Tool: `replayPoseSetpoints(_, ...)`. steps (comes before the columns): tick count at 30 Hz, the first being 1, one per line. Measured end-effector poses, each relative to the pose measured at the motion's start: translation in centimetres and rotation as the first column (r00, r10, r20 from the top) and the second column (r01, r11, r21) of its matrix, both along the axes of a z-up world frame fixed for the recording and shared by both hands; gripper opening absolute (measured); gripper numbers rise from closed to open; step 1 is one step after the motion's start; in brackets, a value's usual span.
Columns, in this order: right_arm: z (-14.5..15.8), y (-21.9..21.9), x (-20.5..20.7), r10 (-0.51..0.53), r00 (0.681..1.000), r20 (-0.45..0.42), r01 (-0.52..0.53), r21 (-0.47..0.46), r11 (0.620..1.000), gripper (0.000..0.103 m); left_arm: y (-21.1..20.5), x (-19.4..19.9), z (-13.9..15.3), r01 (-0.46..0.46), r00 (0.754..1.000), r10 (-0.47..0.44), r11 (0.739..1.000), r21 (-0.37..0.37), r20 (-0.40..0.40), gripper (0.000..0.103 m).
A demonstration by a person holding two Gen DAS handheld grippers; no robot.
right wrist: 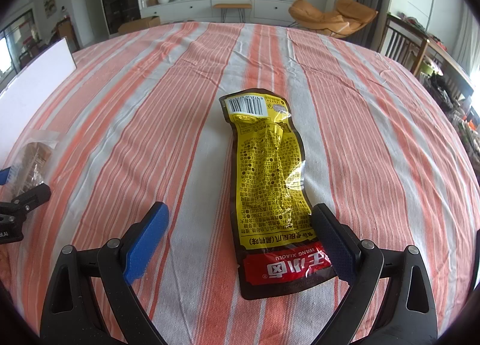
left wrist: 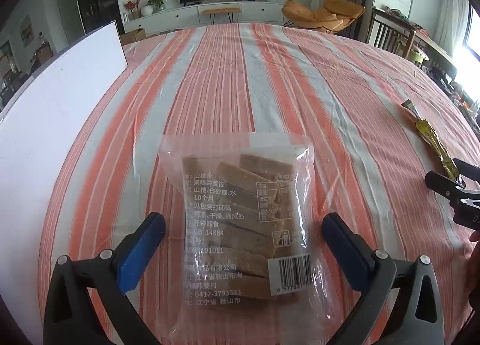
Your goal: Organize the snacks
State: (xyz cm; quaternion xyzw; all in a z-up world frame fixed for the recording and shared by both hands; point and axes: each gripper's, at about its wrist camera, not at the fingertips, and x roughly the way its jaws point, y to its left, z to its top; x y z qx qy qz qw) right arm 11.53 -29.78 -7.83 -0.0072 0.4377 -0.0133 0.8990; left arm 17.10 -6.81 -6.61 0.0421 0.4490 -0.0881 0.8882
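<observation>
both sets of fingers spread wide — left gripper point(left wrist: 243, 247) straddles the clear snack bag point(left wrist: 240, 225), right gripper point(right wrist: 240, 240) straddles the yellow packet point(right wrist: 267, 177), neither pinched.

A yellow snack packet point(right wrist: 267, 183) lies flat on the striped table point(right wrist: 375, 135) between the wide-spread jaws of the right hand-held gripper point(right wrist: 240, 243) — its edge at the right pad, the left pad well clear.

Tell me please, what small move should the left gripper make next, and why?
Probably close the left gripper on the clear bag of brown bars: its jaws stand wide open with the bag flat on the striped cloth between them, pads not touching it.
</observation>
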Motion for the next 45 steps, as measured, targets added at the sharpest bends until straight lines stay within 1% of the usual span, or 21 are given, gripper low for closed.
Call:
replayPoseSetpoints(40, -0.1, -0.1, 0.1, 0.001, 1.000, -0.002, -0.001, 0.005, 1.000, 0.098, 0.1, 0.0, 0.1, 0.001, 1.000, -0.001, 1.000, -0.002, 0.000, 0.103)
replayPoseSetpoints(42, -0.2, -0.2, 0.2, 0.019, 1.000, -0.016, -0.019, 0.017, 1.000, 0.098, 0.1, -0.2, 0.3, 0.004, 1.000, -0.004, 1.000, -0.002, 0.000, 0.103)
replayPoseSetpoints(43, 0.0, -0.7, 0.5, 0.047, 0.998, -0.041, -0.045, 0.046, 0.998, 0.098, 0.1, -0.3, 0.3, 0.007, 1.000, -0.007, 1.000, -0.003, 0.000, 0.103)
replayPoseSetpoints(45, 0.7, -2.6, 0.9, 0.066, 0.995, -0.076, -0.051, 0.179, 0.982, 0.096, 0.2, -0.2, 0.3, 0.023, 1.000, -0.023, 1.000, -0.002, -0.004, 0.103)
